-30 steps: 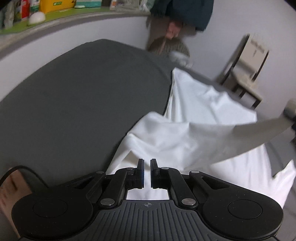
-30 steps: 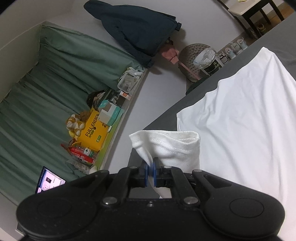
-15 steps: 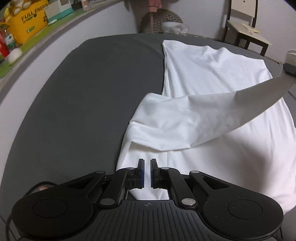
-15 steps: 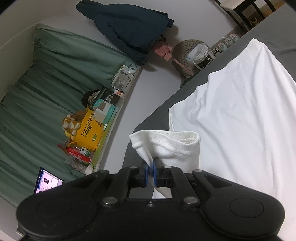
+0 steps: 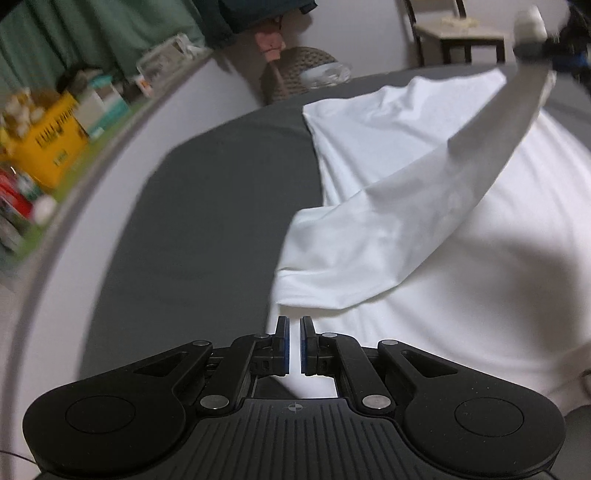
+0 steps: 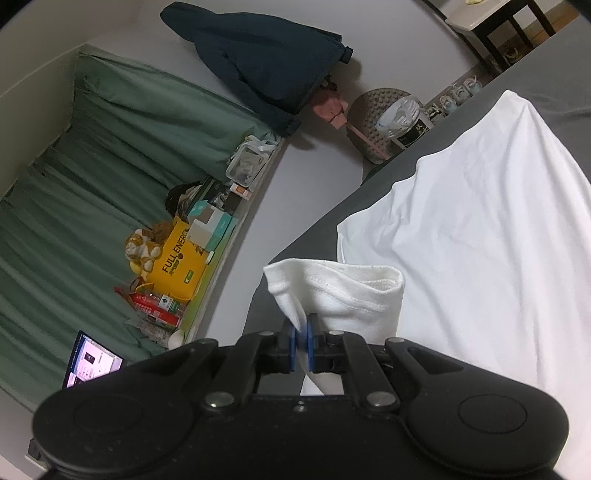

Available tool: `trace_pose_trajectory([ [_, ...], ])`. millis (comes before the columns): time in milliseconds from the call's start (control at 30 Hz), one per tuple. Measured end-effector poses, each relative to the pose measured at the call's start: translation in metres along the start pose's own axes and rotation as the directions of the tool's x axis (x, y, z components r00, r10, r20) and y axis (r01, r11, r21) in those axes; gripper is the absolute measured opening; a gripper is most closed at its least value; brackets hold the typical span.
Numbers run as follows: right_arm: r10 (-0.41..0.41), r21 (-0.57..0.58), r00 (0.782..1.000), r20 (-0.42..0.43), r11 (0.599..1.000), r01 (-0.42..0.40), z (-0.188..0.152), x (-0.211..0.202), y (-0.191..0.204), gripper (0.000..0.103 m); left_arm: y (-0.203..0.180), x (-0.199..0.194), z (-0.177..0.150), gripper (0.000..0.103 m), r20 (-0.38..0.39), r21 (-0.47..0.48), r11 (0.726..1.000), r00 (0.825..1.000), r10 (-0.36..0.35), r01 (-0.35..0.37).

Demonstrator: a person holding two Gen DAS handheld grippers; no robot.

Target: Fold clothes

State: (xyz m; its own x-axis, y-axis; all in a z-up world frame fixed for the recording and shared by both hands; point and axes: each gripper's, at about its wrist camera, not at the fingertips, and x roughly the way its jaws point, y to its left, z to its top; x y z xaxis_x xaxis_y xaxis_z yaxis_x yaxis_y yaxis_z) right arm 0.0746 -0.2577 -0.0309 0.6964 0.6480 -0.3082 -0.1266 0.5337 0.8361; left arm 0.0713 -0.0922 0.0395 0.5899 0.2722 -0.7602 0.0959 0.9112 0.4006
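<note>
White cotton: we see a white long-sleeved shirt (image 5: 424, 155) spread over the dark grey bed cover (image 5: 221, 206); its body lies flat, its hem end towards the far edge of the bed

Sleeve: we see one sleeve (image 5: 436, 206) lifted off the shirt's body and stretched in a slant up to the top right corner of the left wrist view; its shoulder end folds over near the shirt's left edge

Cuff: we see the sleeve's cuff (image 6: 343, 291) standing just ahead of our right gripper (image 6: 301, 339), its stitched rim open like a tube

Right gripper: clamped on the cuff cloth; we see white fabric pinched between the blue pads (image 6: 292, 343) and hanging below them; the shirt's body lies to the right of it and lower

Left gripper: our left gripper (image 5: 294, 345) hangs just over the near end of the shirt, at its left edge; the fingers stand a narrow slit apart with nothing between them; white cloth shows through the slit beneath; the fold of the sleeve lies just ahead of the fingertips

Bed cover: bare grey to the left of the left gripper; the shirt covers the right part

Ledge: we see a yellow box (image 6: 177, 266), smaller boxes and a soft toy (image 6: 142, 251) on a ledge beside the bed, before a green curtain (image 6: 92, 166)

Wall: a dark jacket (image 6: 258, 62) hangs there; a small table (image 5: 461, 33) stands beyond the bed
</note>
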Motion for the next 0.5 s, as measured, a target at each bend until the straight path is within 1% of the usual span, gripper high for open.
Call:
trace_pose_trajectory([
  [33,-0.006,0.006,1.000,0.003,1.000,0.006,0.001,0.000,-0.001,0.008,-0.005,-0.001,0.000,0.003,-0.003,0.030,0.999,1.000,0.013,-0.013],
  [100,-0.016,0.017,1.000,0.007,1.000,0.016,0.002,-0.001,-0.004,0.008,-0.013,-0.005,-0.002,0.003,0.000,0.098,0.995,1.000,-0.007,0.007],
  [167,-0.025,0.026,1.000,0.009,0.999,0.025,0.002,-0.003,-0.008,0.008,-0.022,-0.011,-0.007,0.003,0.023,0.168,0.986,1.000,-0.016,0.012],
  [233,-0.031,0.028,0.999,0.008,0.999,0.031,0.000,-0.004,-0.011,0.008,-0.032,-0.016,-0.011,0.003,0.014,0.237,0.970,0.999,-0.050,0.045],
  [367,-0.038,0.045,0.999,-0.001,0.998,0.038,-0.005,-0.007,-0.019,0.008,-0.055,-0.033,-0.022,0.003,0.036,0.364,0.930,0.997,-0.068,0.050],
  [400,-0.040,0.048,0.999,-0.003,0.998,0.040,-0.006,-0.007,-0.020,0.008,-0.058,-0.039,-0.024,0.003,0.041,0.376,0.924,0.995,-0.088,0.066],
  [467,-0.043,0.052,0.999,-0.007,0.998,0.043,-0.007,-0.007,-0.022,0.008,-0.058,-0.051,-0.026,0.003,0.068,0.375,0.919,0.984,-0.162,0.125],
  [500,-0.044,0.054,0.999,-0.009,0.998,0.045,-0.008,-0.008,-0.023,0.008,-0.054,-0.057,-0.025,0.003,0.086,0.357,0.923,0.978,-0.188,0.146],
])
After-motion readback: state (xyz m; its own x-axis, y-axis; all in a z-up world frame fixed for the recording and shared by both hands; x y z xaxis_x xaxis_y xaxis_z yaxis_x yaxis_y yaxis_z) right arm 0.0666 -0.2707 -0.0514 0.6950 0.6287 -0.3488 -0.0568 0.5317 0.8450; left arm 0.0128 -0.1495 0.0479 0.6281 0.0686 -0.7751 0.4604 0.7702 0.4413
